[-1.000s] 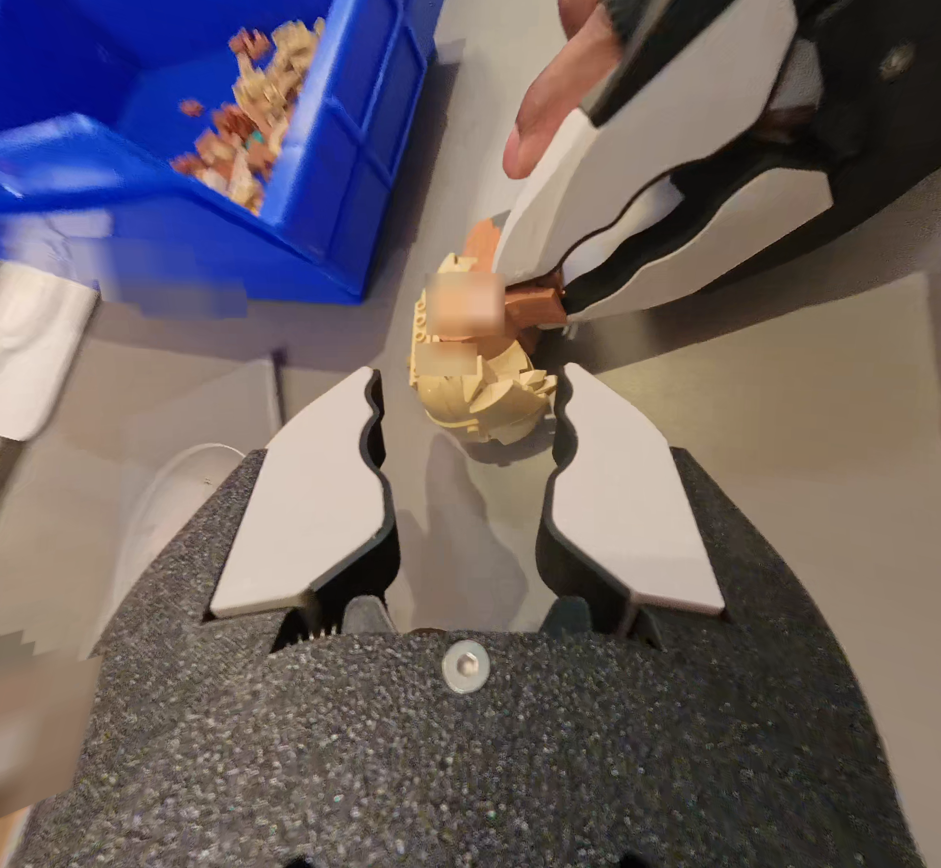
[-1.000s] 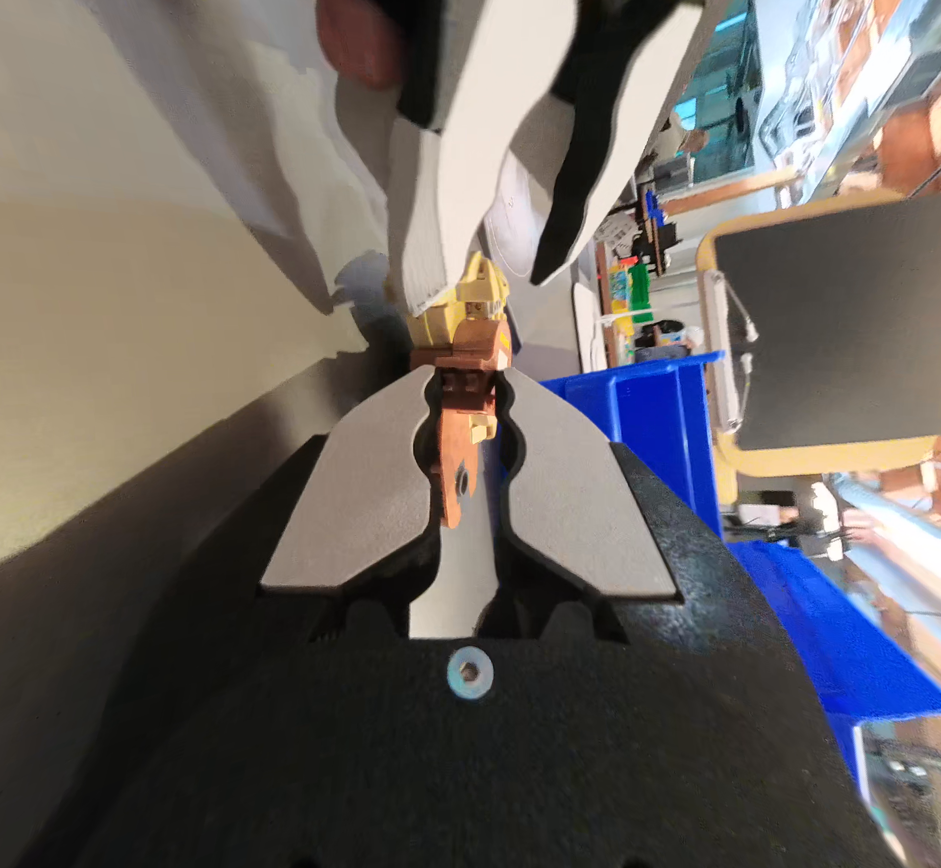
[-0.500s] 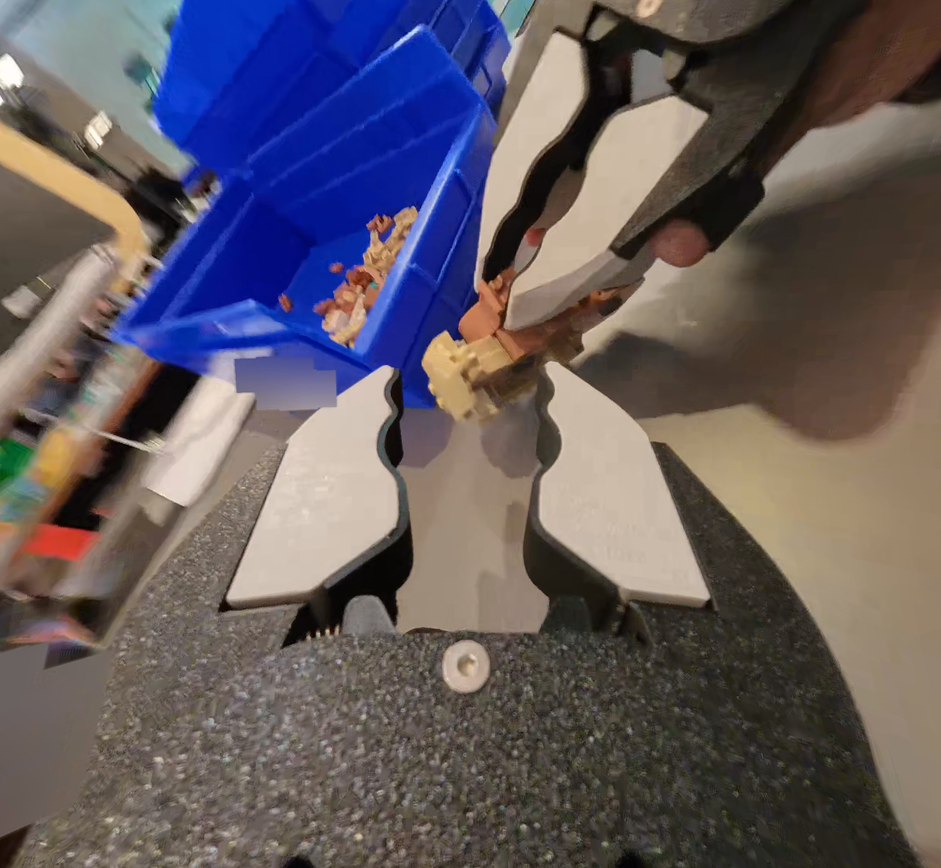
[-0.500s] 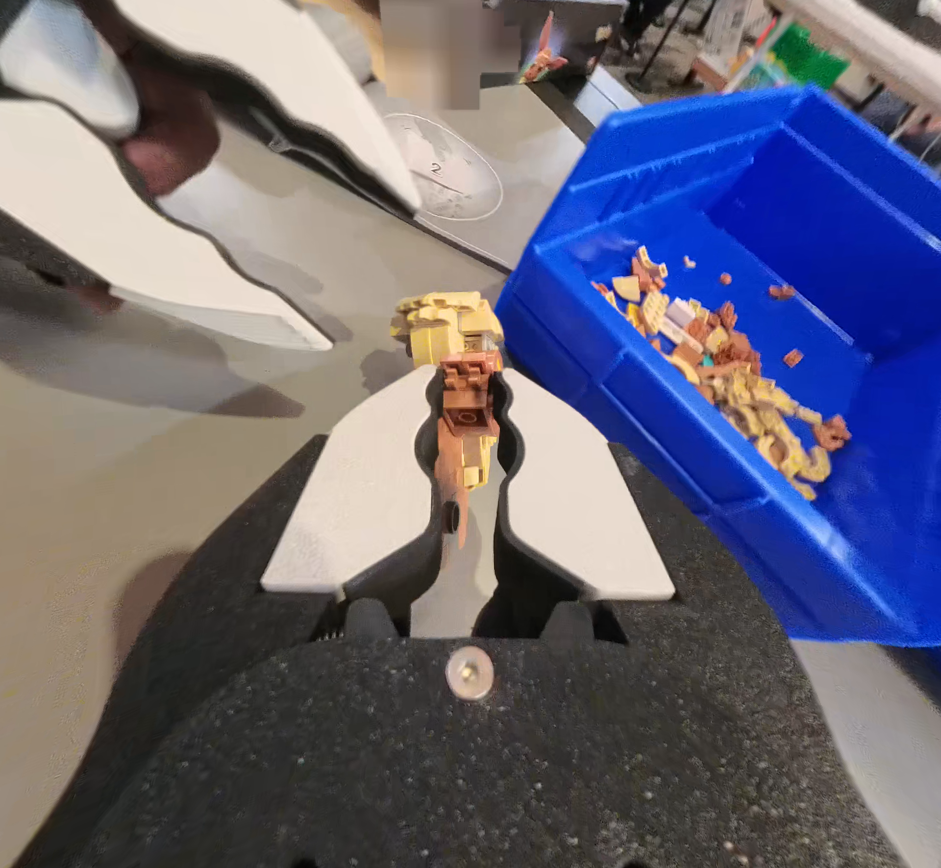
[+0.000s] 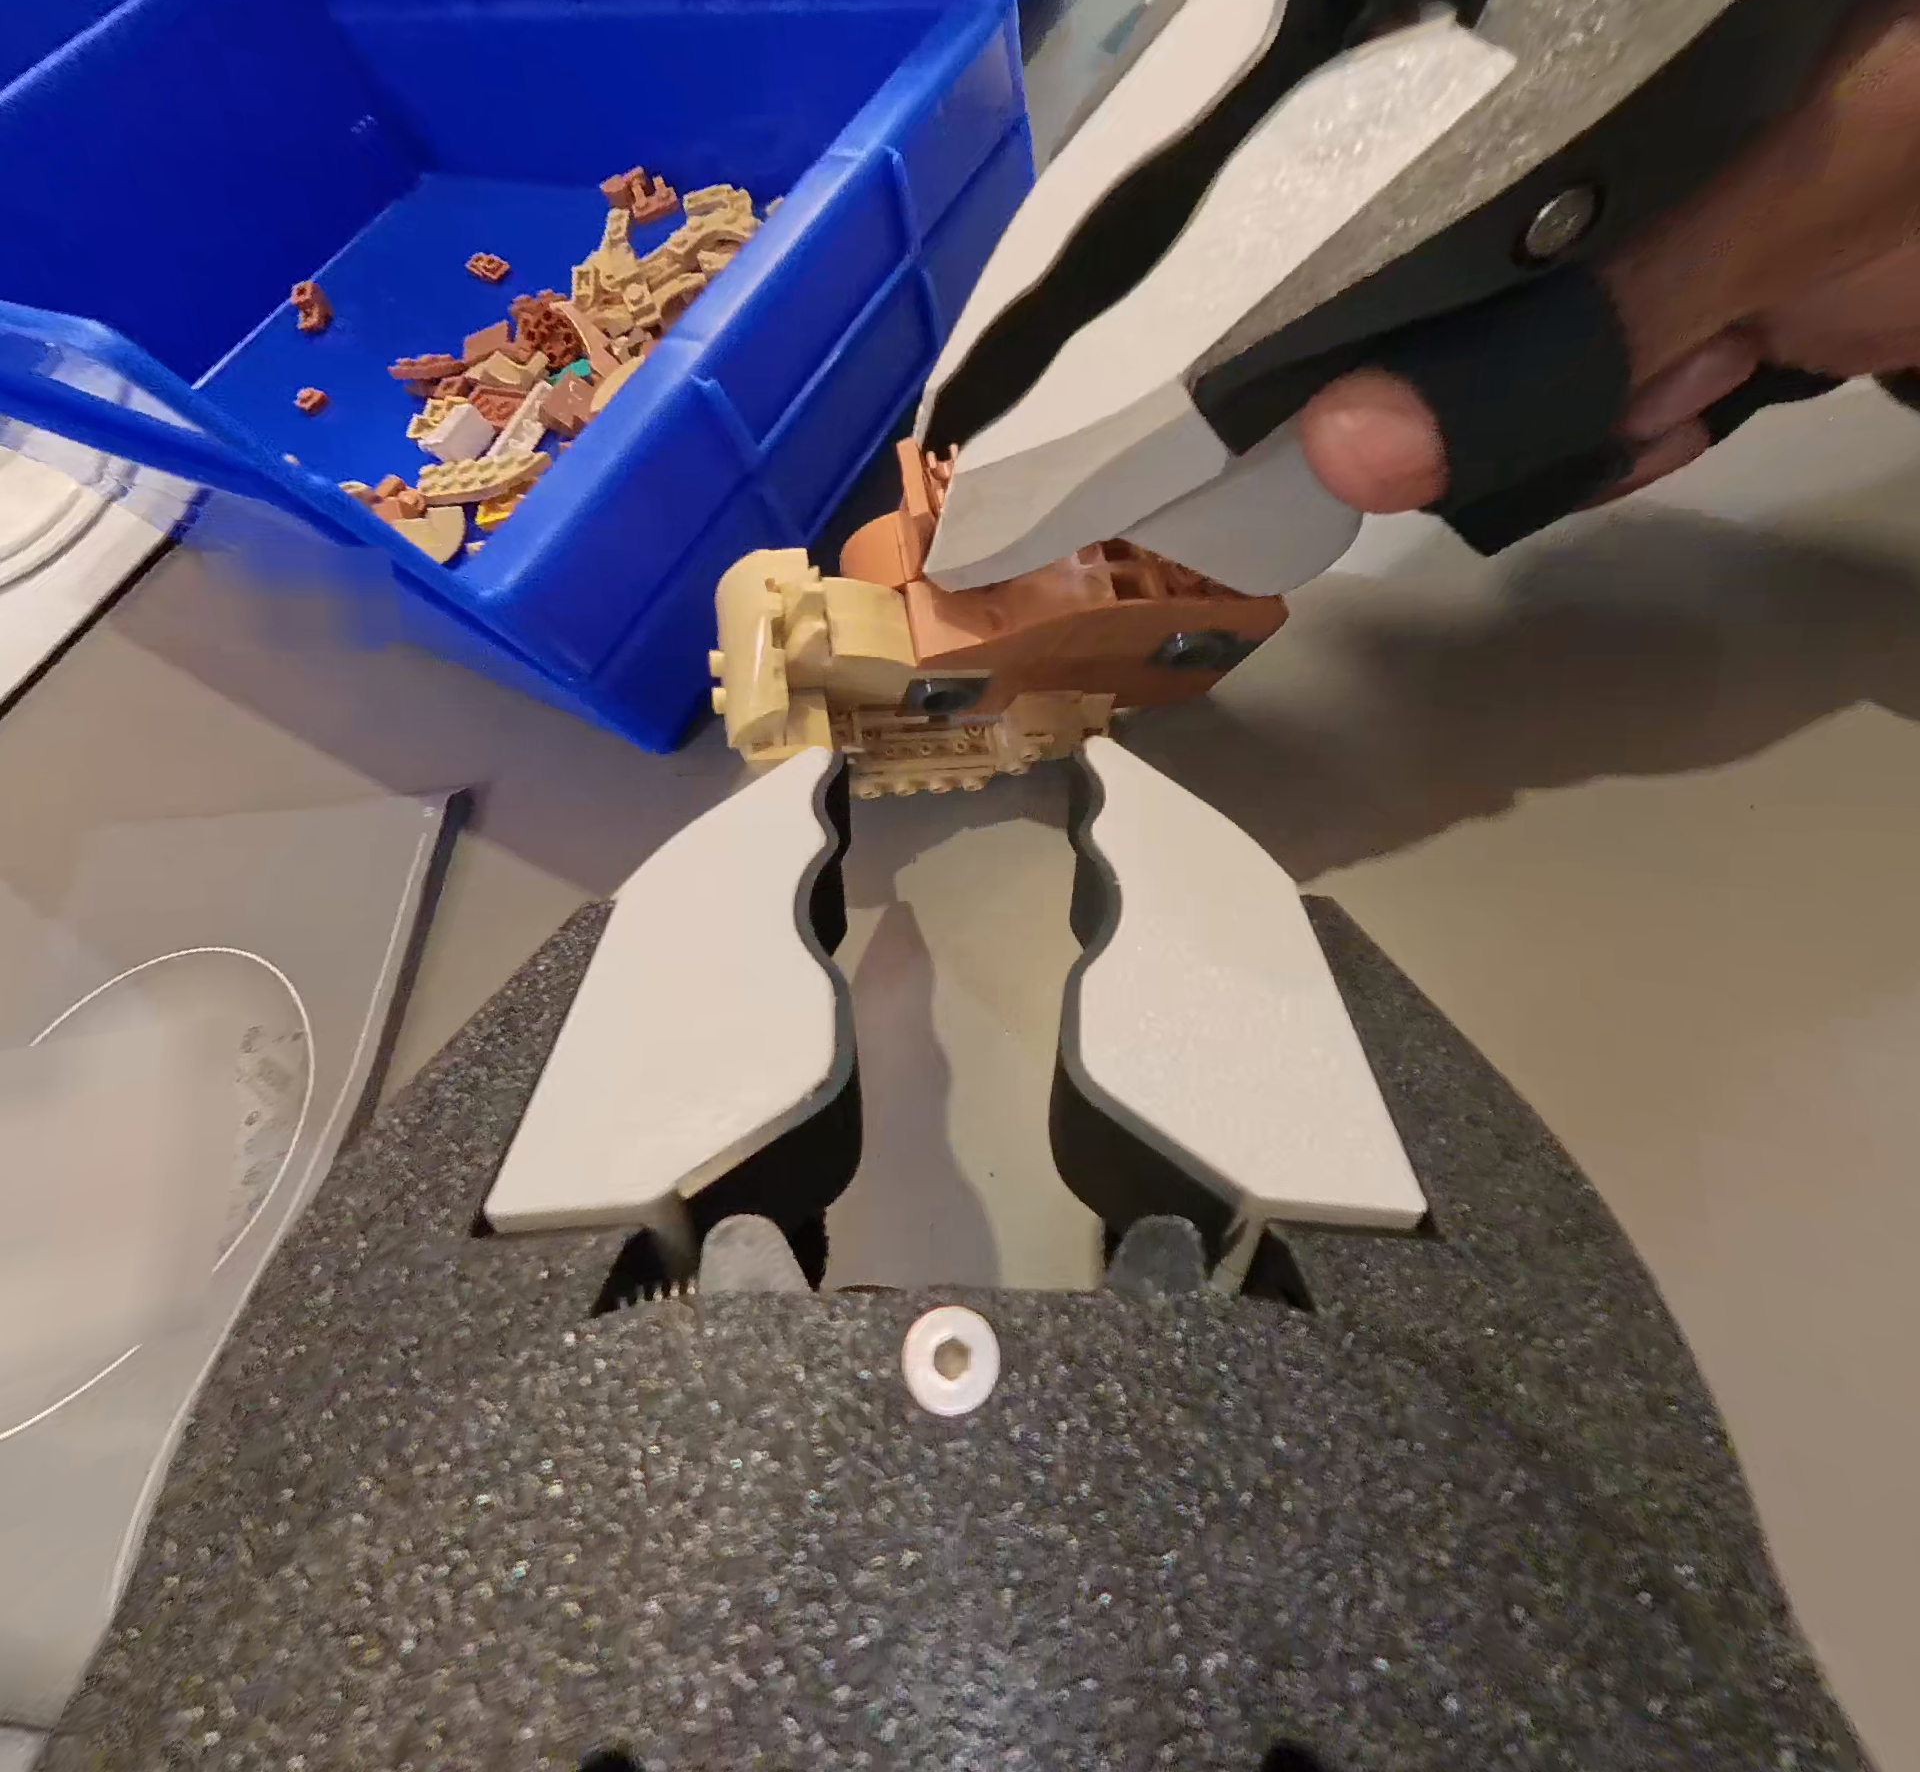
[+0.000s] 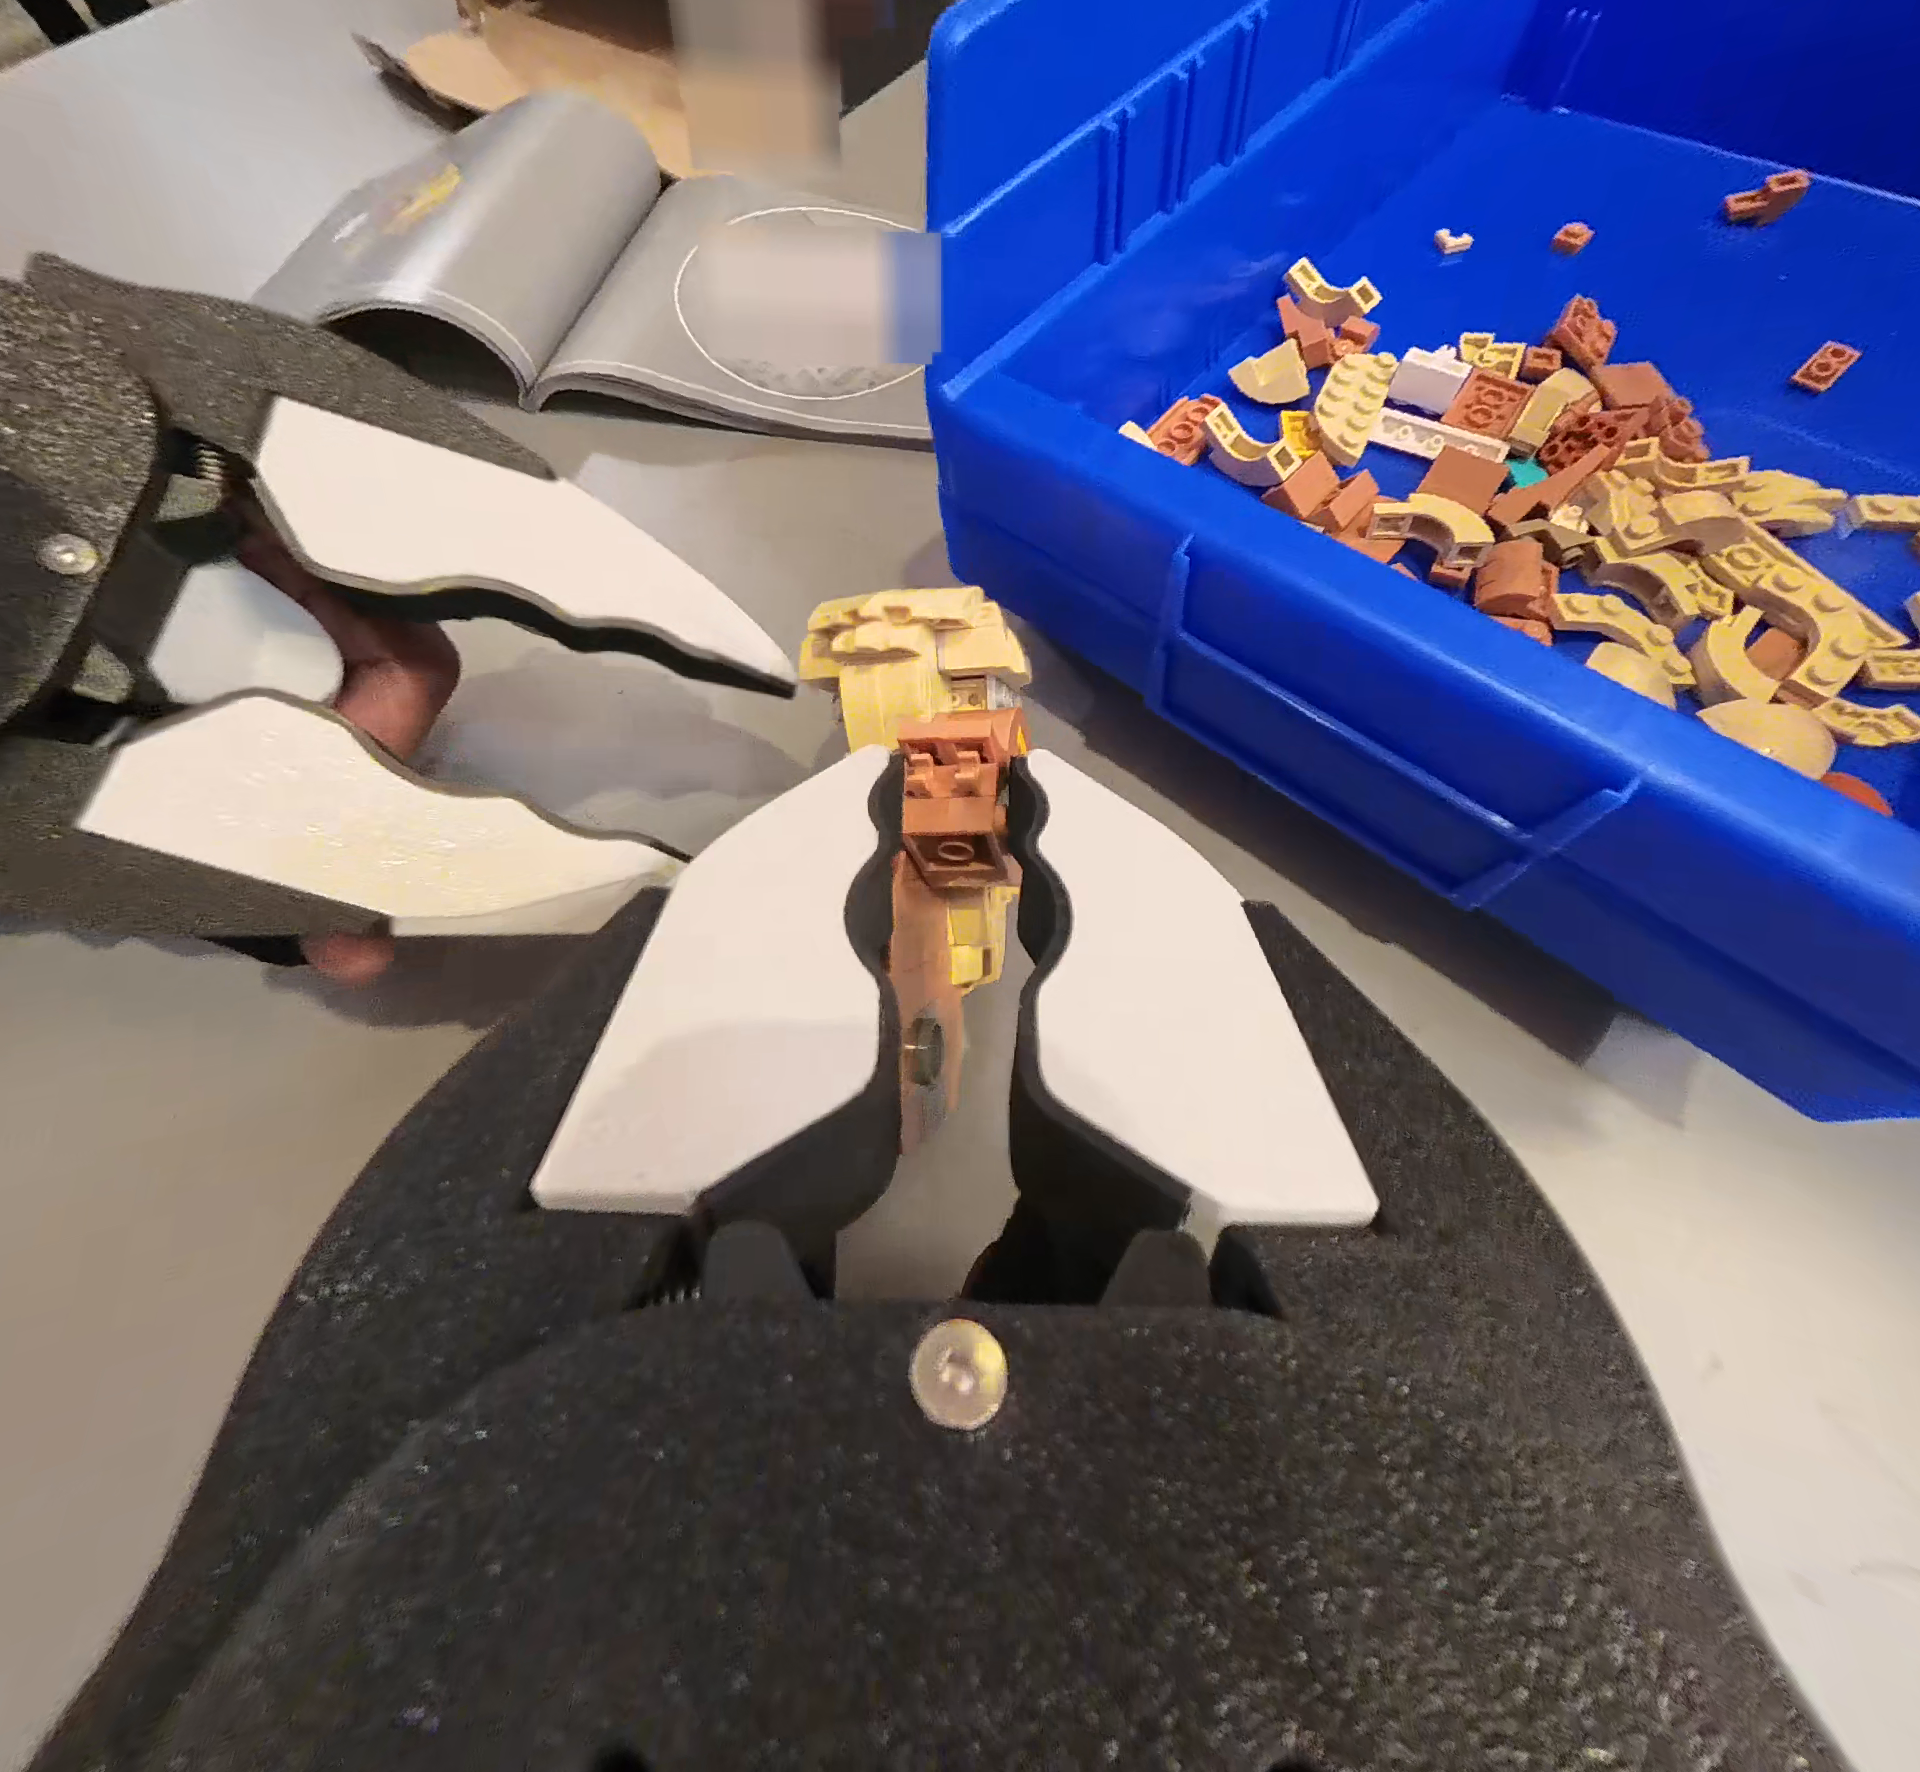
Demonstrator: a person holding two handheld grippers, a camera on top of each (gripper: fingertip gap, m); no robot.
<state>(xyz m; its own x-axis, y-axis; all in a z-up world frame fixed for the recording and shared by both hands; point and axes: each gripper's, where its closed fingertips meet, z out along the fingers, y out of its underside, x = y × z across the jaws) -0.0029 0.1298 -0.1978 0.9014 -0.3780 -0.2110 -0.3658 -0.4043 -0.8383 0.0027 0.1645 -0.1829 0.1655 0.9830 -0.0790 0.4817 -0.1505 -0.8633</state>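
Right gripper is clamped on the brown end of the brick model, pads pressing both sides at frame centre. The model's tan end points away, towards the blue bin at upper right. Left gripper is open, tips just short of the model's tan underside, its long axis running across the gap.

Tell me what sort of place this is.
Probably a hobby or workshop table for brick building: a blue bin of loose bricks, an open booklet, and a half-built brick model.
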